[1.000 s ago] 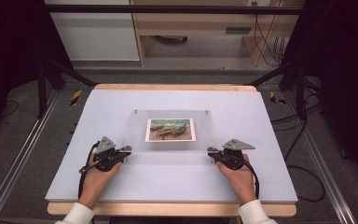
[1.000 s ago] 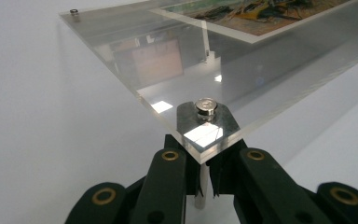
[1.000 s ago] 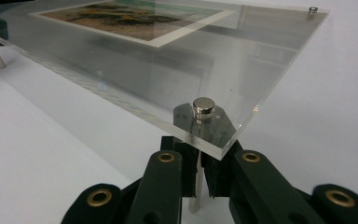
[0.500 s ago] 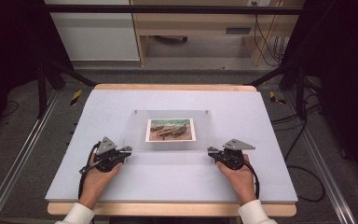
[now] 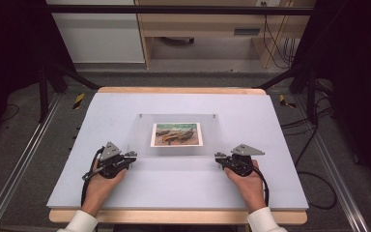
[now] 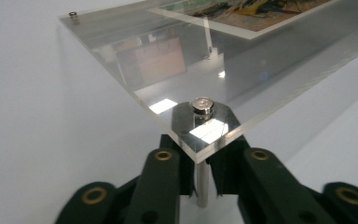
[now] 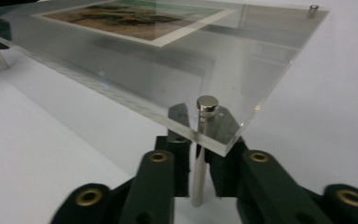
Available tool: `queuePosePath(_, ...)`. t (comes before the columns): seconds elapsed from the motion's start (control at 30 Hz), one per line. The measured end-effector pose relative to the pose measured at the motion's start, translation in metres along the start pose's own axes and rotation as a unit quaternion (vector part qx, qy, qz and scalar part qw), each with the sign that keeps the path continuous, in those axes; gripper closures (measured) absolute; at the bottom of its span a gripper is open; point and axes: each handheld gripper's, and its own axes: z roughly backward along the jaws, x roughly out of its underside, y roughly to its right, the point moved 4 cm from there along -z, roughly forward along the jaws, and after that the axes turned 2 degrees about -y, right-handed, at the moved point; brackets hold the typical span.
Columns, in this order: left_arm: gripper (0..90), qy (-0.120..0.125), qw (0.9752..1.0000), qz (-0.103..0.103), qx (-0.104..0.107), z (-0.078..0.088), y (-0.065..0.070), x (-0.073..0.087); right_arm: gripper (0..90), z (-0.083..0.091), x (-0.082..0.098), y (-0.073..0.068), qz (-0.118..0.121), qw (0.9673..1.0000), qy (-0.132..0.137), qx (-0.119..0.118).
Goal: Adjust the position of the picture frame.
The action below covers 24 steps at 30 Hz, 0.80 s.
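Note:
A clear acrylic panel (image 5: 181, 121) holding a painted picture (image 5: 177, 134) stands on thin metal legs over the white table (image 5: 174, 179). My left gripper (image 5: 133, 155) lies at the panel's near left corner. In the left gripper view its jaws (image 6: 202, 172) flank the corner leg (image 6: 202, 189) under a metal cap (image 6: 203, 104); they have just been opening and a thin gap shows. My right gripper (image 5: 217, 157) sits at the near right corner. Its jaws (image 7: 198, 172) stand either side of that leg (image 7: 198, 182) and have likewise just been opening.
Both hands rest on the white table near its front wooden edge (image 5: 174, 216). Two more capped legs hold the panel's far corners (image 5: 140, 115). Cables (image 5: 314, 193) trail on the floor to the right, and dark frame posts stand on both sides.

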Motion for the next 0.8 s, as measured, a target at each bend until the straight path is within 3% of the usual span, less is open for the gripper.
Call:
queuePosePath(0.07,65.3,0.001,1.0,0.005,0.002,0.001,0.0,0.0,73.8,0.001,0.0,-0.001,-0.005,1.0,-0.001,-0.007)
queuePosePath(0.1,59.7,-0.006,0.9999,0.008,0.005,0.002,0.0,0.001,64.1,0.003,0.001,-0.003,-0.002,0.9997,-0.006,-0.024)
queuePosePath(0.17,52.3,-0.008,0.9999,0.008,0.004,0.003,0.0,0.002,55.2,0.005,0.002,-0.005,-0.008,0.9995,-0.012,-0.029)
queuePosePath(0.5,19.6,-0.009,0.9991,0.02,0.035,0.006,0.008,-0.001,22.7,0.012,0.0,-0.006,-0.02,0.9994,-0.017,-0.02)
queuePosePath(0.67,10.7,-0.005,0.9982,0.029,0.053,0.006,0.01,-0.004,12.1,0.011,-0.002,-0.007,-0.031,0.9989,-0.022,-0.027)
queuePosePath(0.8,7.8,-0.001,0.9978,0.032,0.058,0.007,0.012,-0.006,9.3,0.011,-0.005,-0.009,-0.036,0.9985,-0.022,-0.035)
